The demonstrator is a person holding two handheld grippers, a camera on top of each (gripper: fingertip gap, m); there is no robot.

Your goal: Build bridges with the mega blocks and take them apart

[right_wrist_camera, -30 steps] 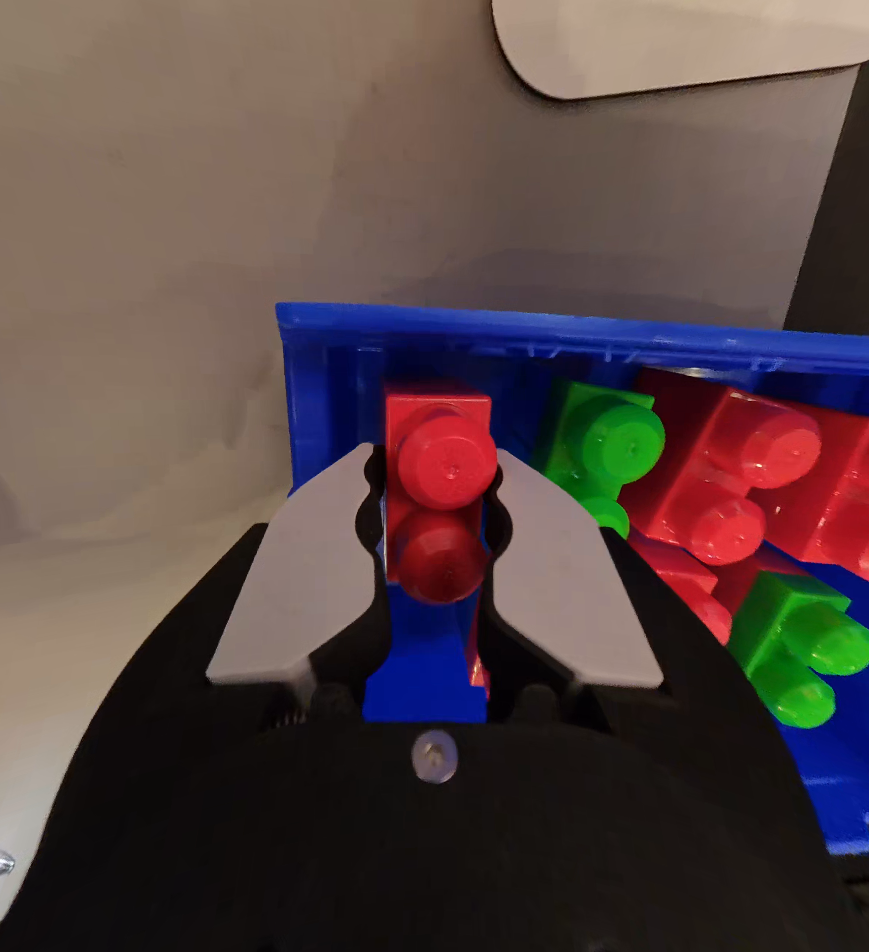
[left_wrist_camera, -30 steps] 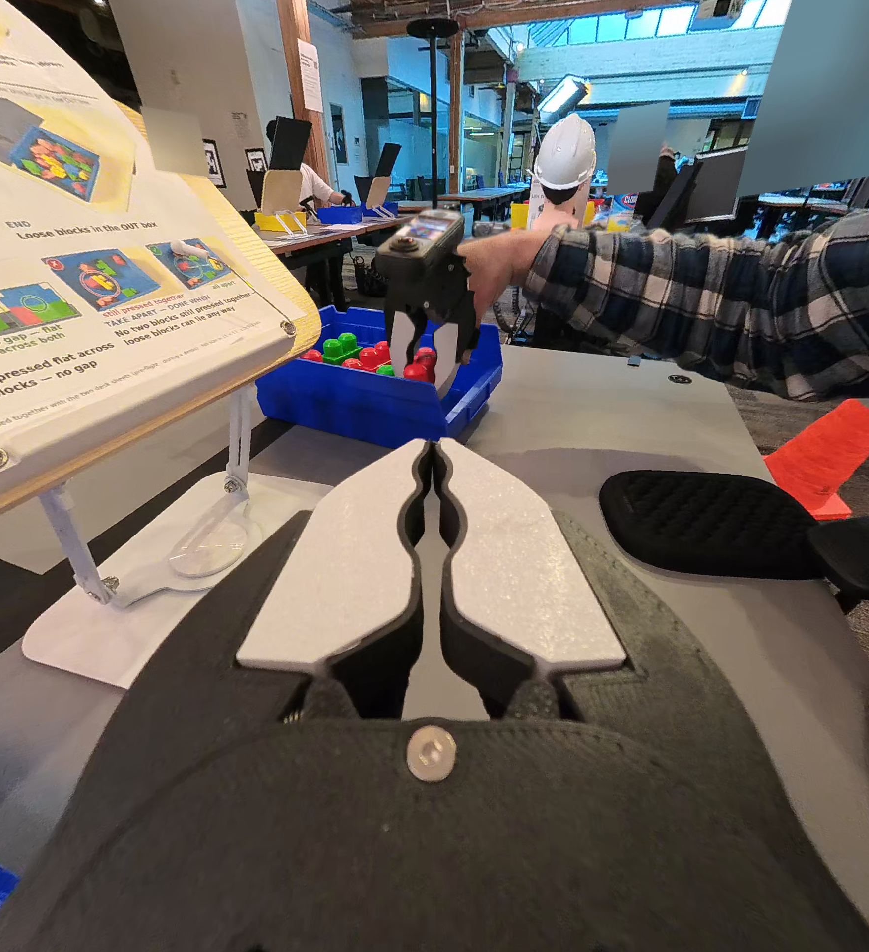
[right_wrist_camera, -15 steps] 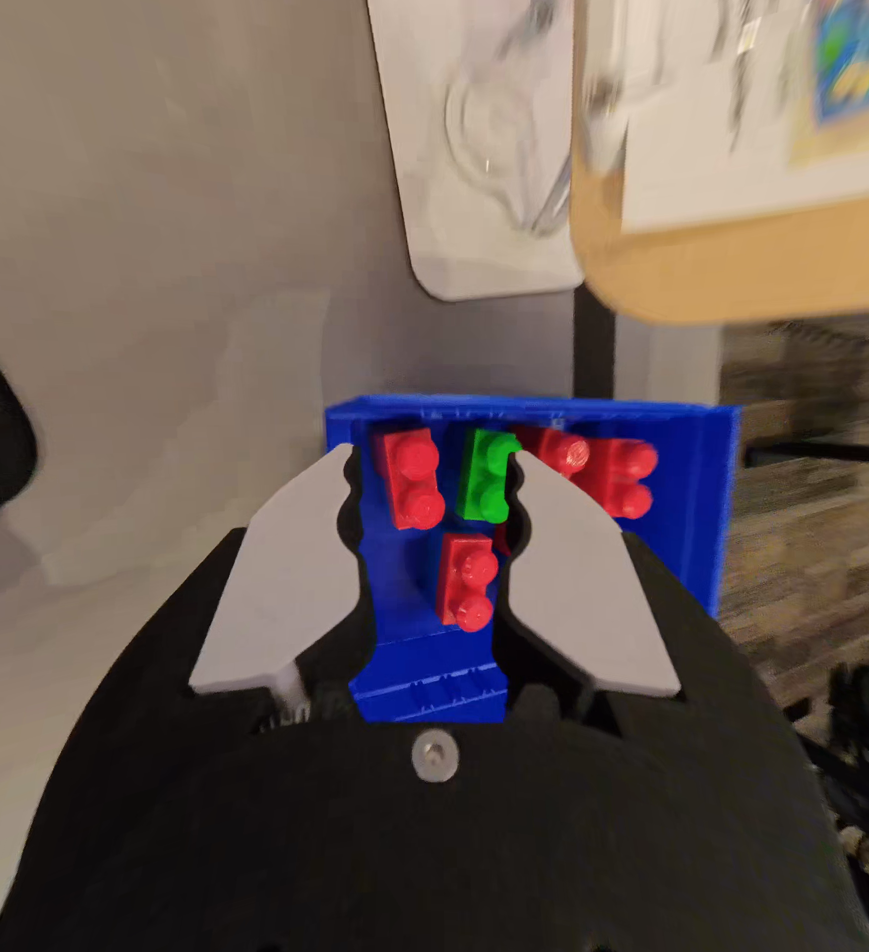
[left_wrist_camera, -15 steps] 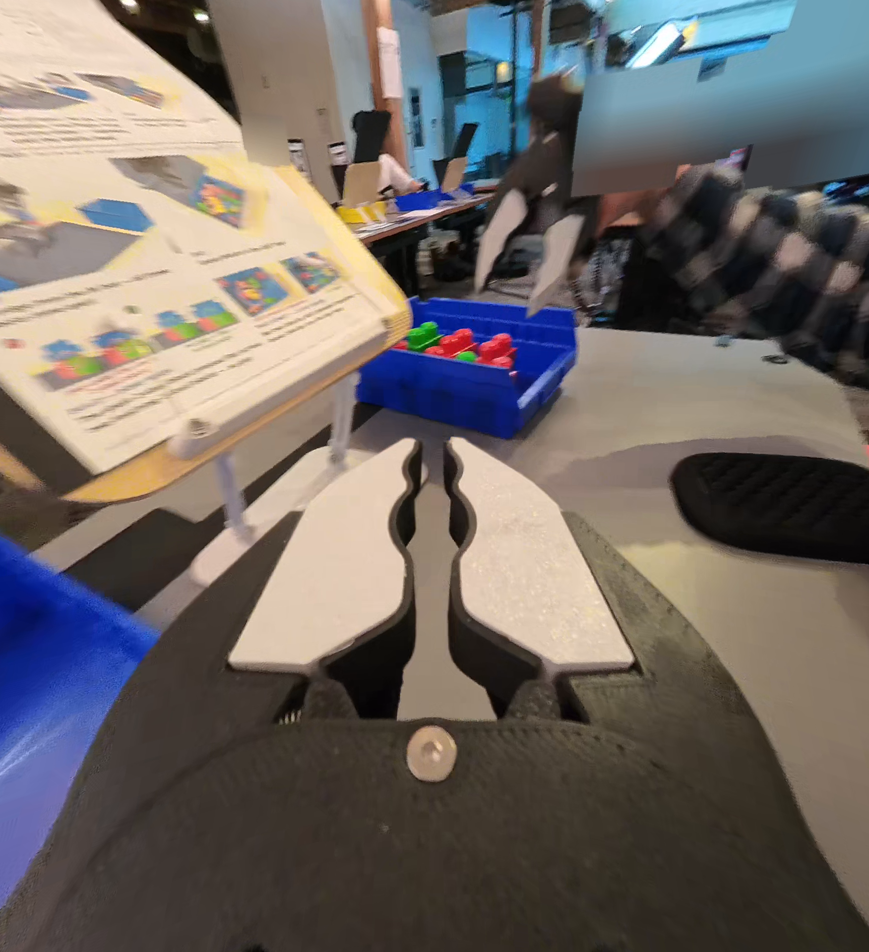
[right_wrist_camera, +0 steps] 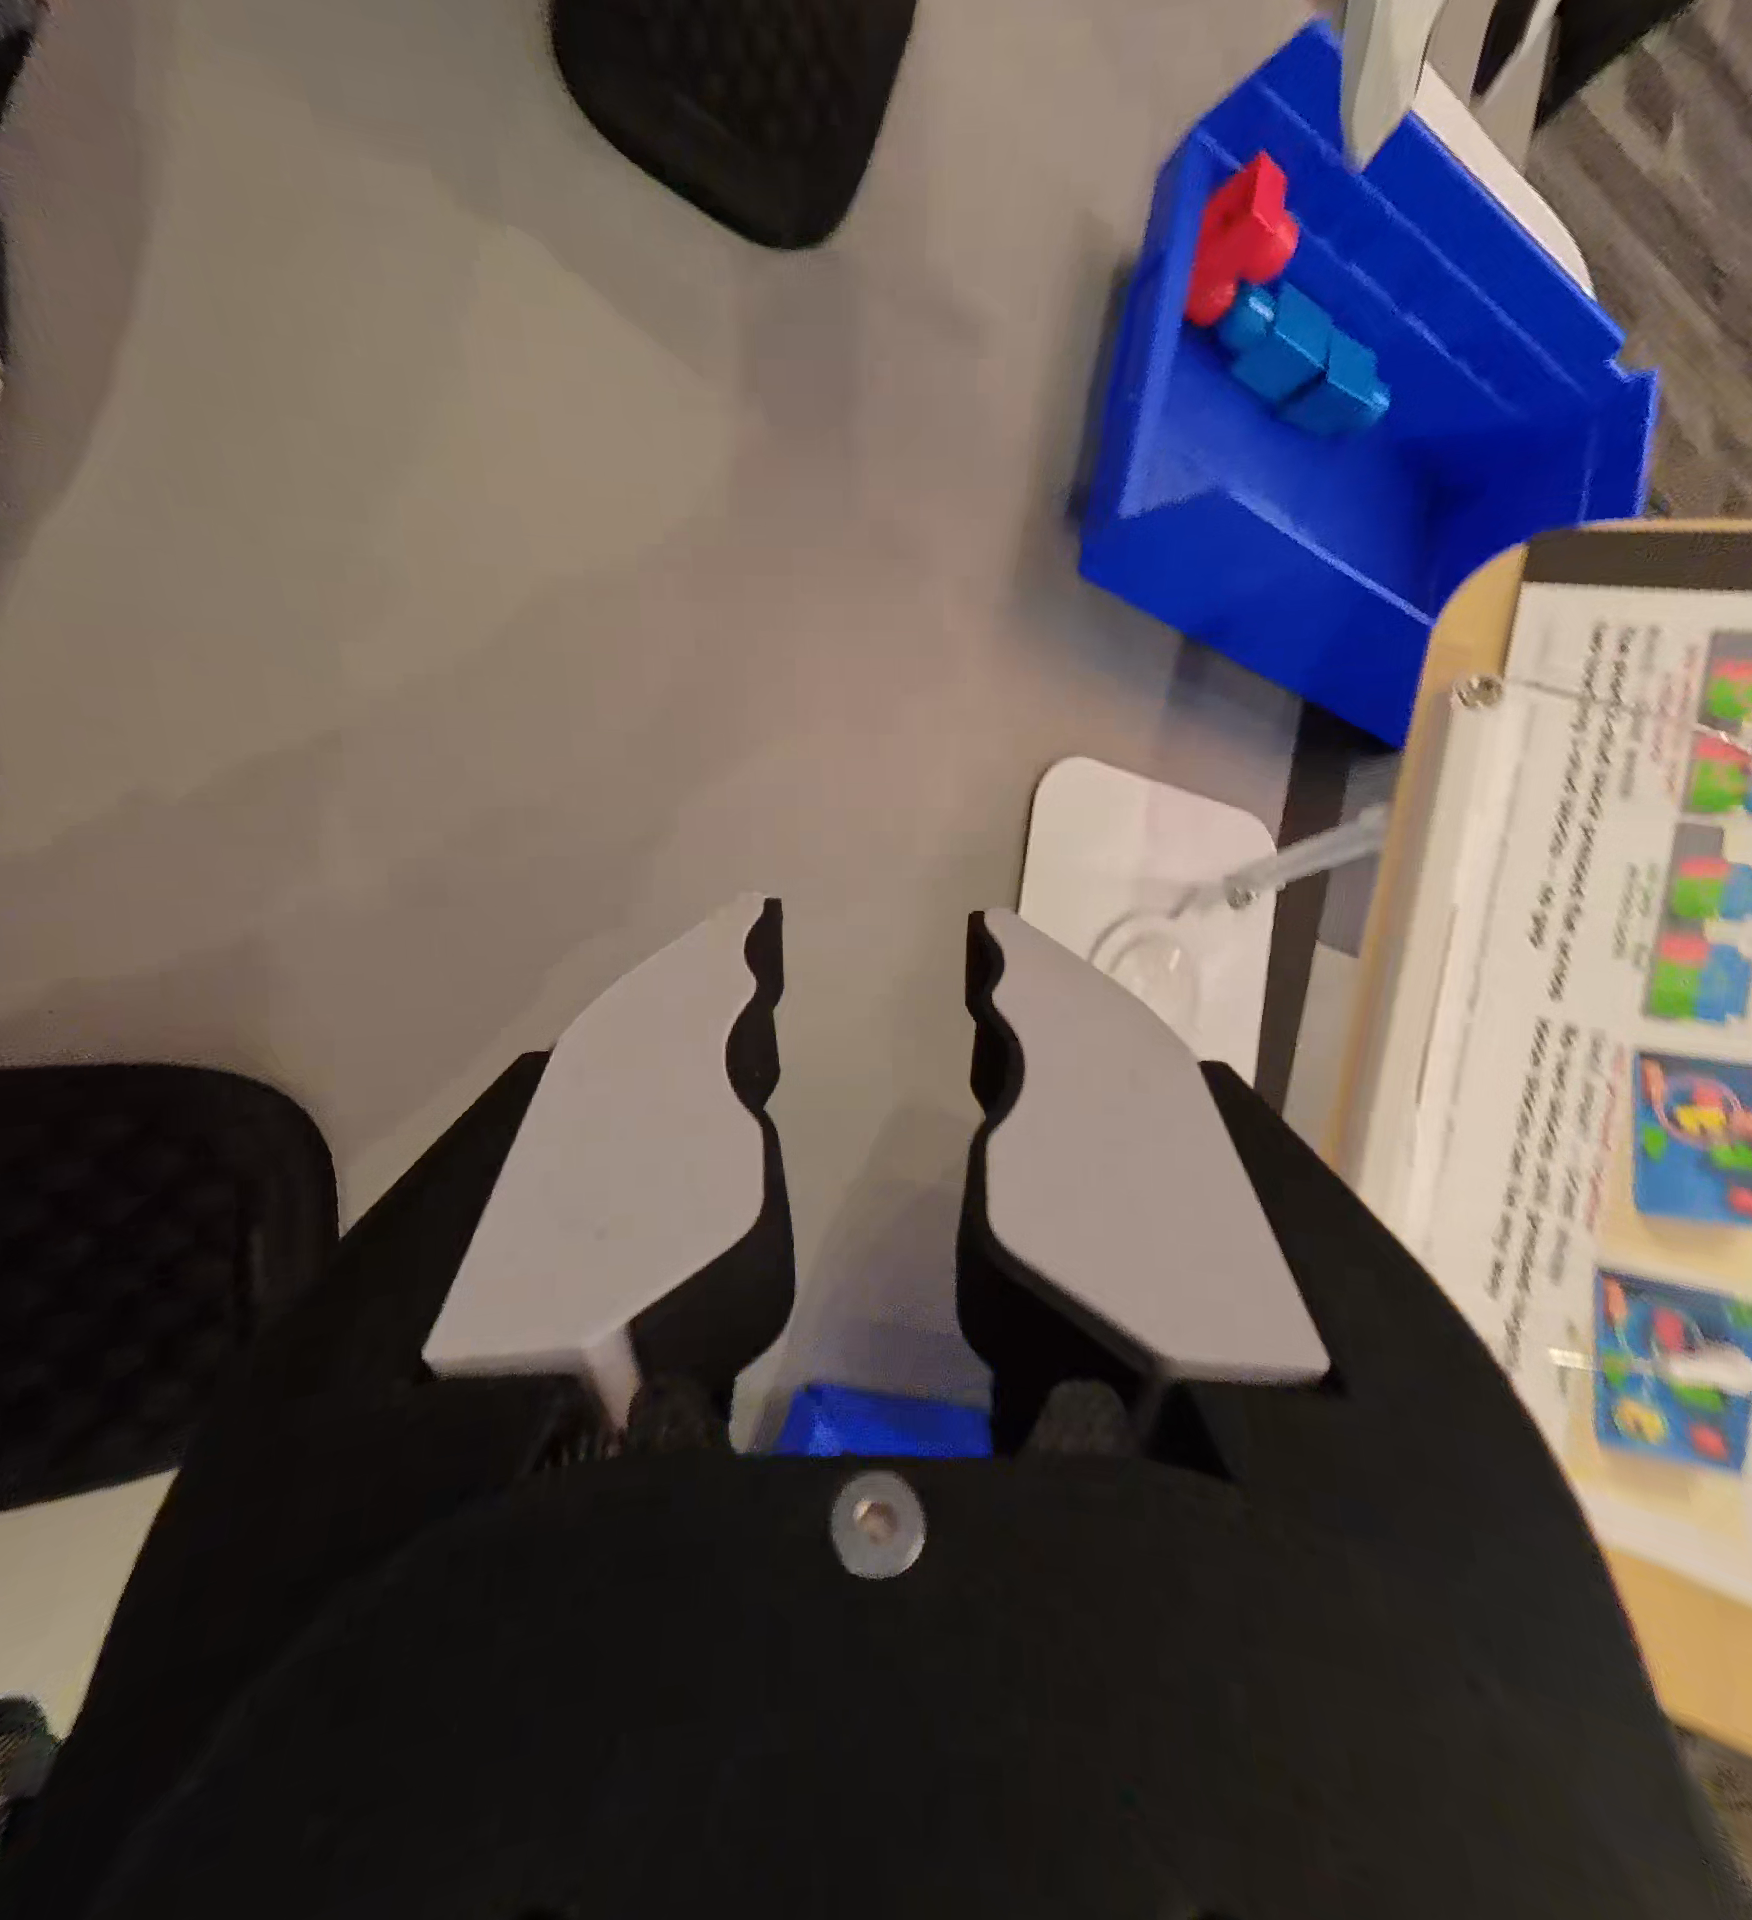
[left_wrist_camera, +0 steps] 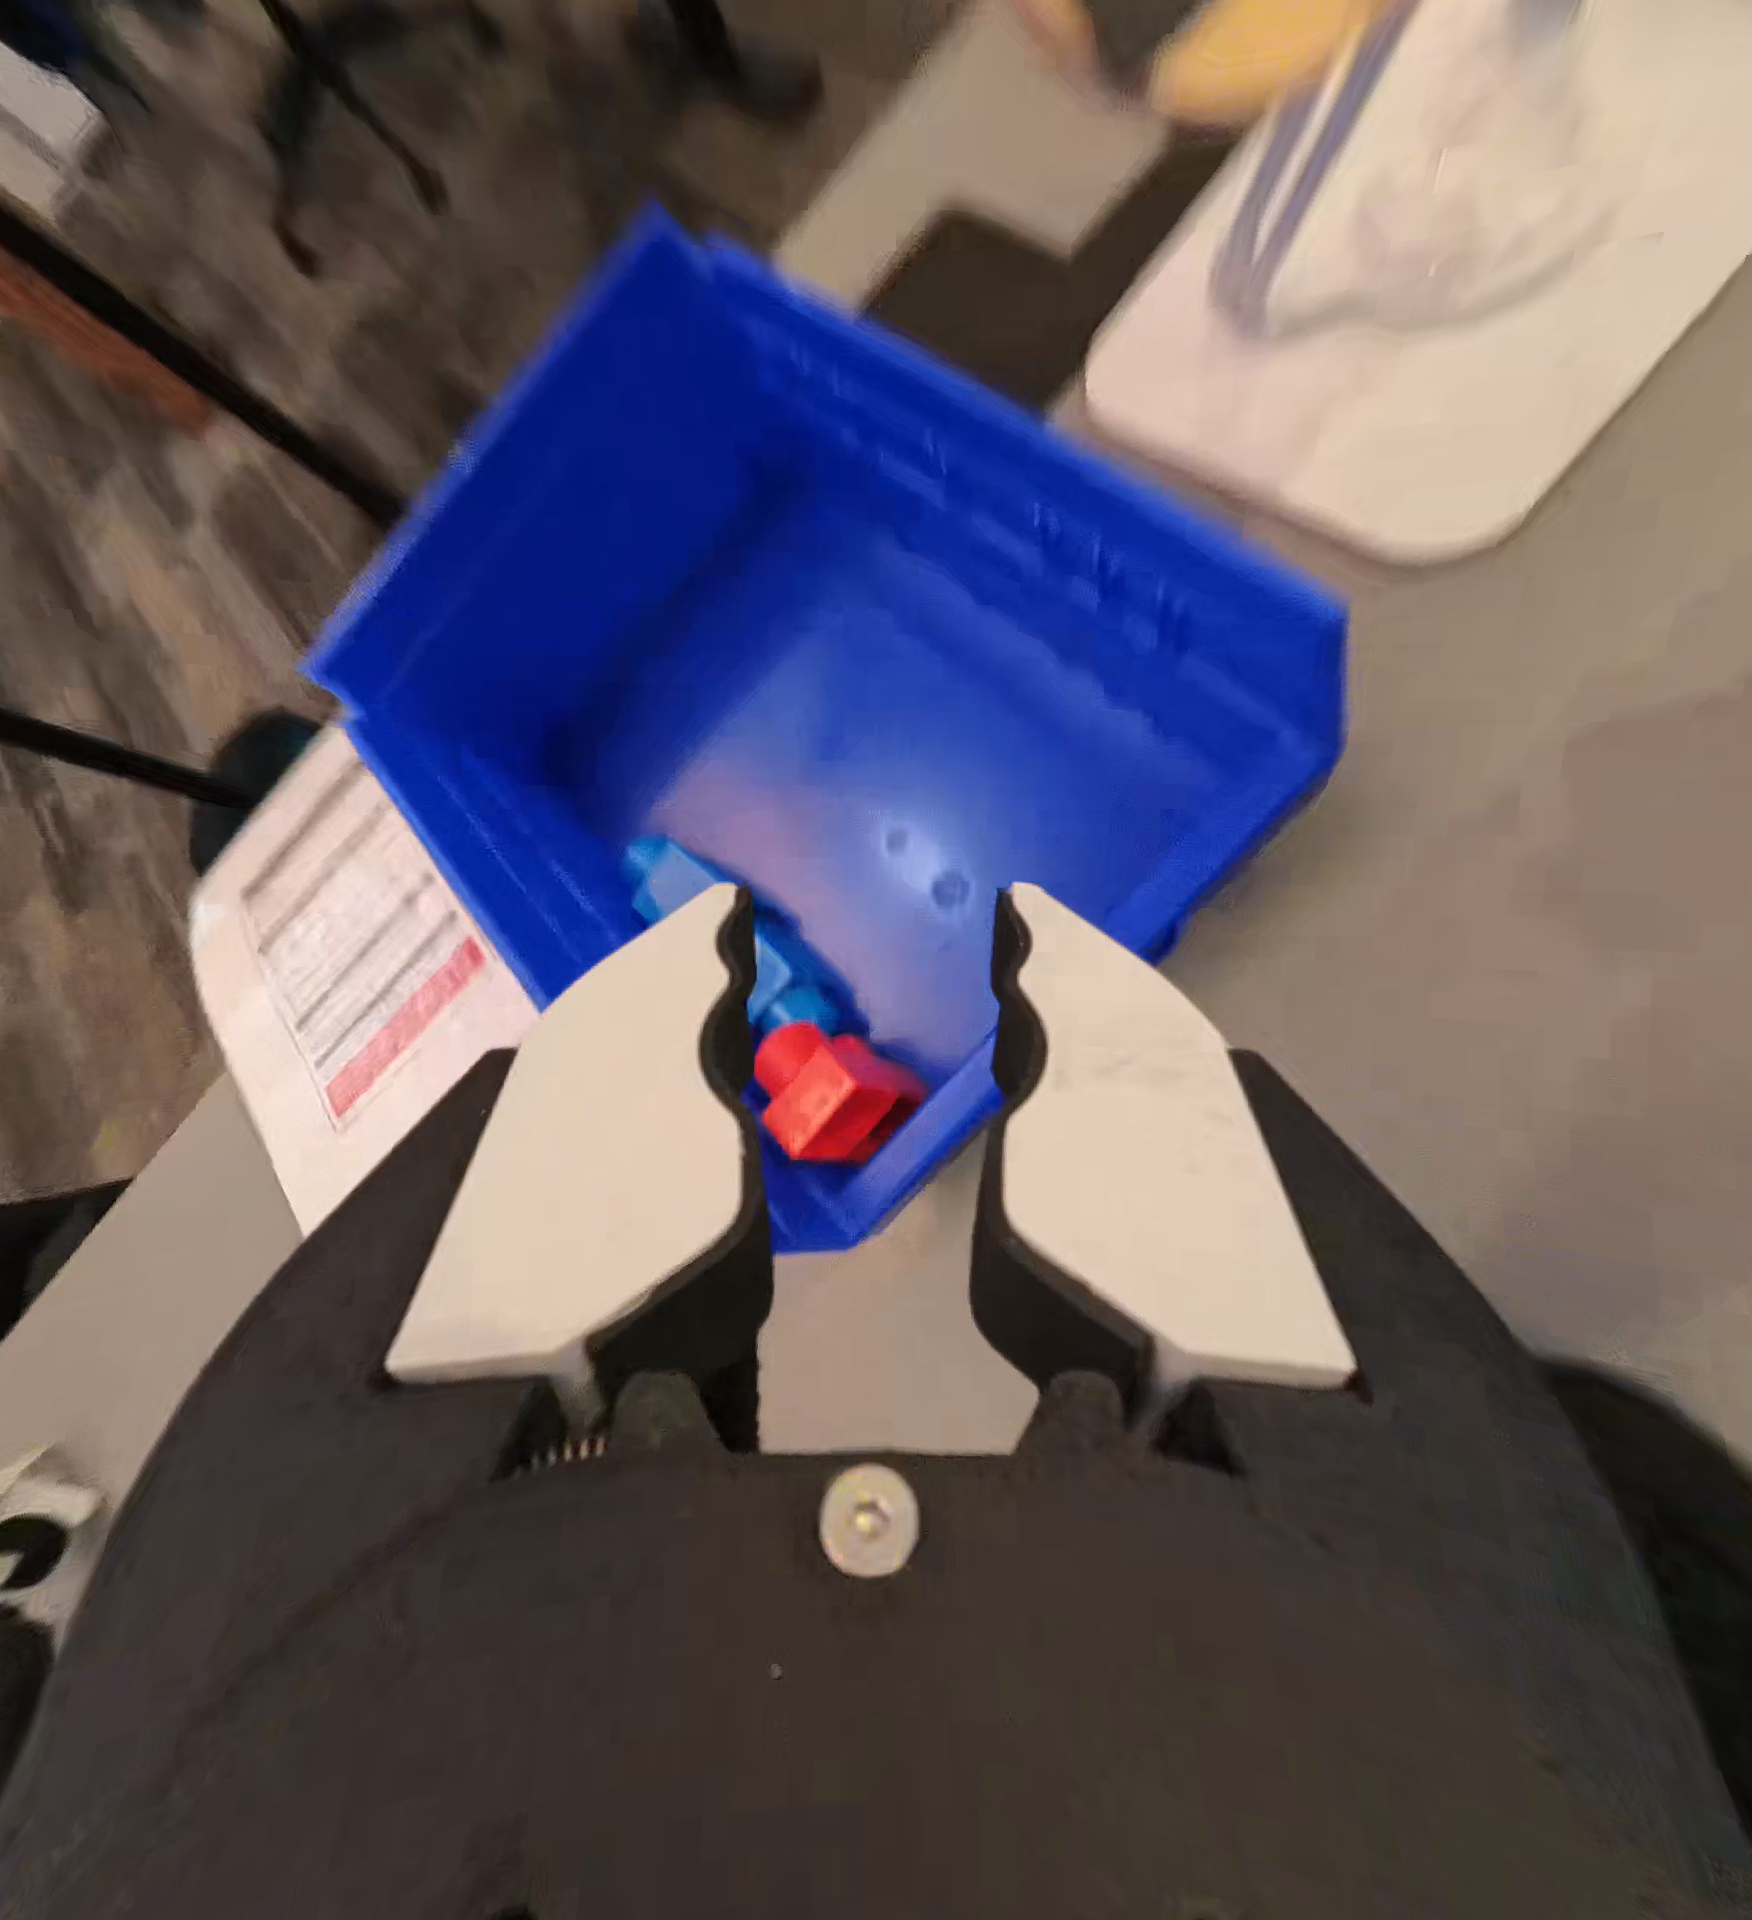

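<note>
Left gripper (left_wrist_camera: 867, 904) spread wide, nothing between its fingers, poised above the near corner of a blue plastic bin (left_wrist_camera: 955, 499) at the worktop (left_wrist_camera: 1578, 935) edge; inside that corner, a red plastic mega block (left_wrist_camera: 830, 1101) just short of the fingertips, with a light-blue block piece (left_wrist_camera: 674, 883) beside it along the bin wall, partly hidden by the left finger. Right gripper (right_wrist_camera: 872, 914) likewise apart and bare over open grey worktop (right_wrist_camera: 436, 520), well clear of that bin (right_wrist_camera: 1267, 561) near the far right edge, beside a white stand base (right_wrist_camera: 1142, 862).
</note>
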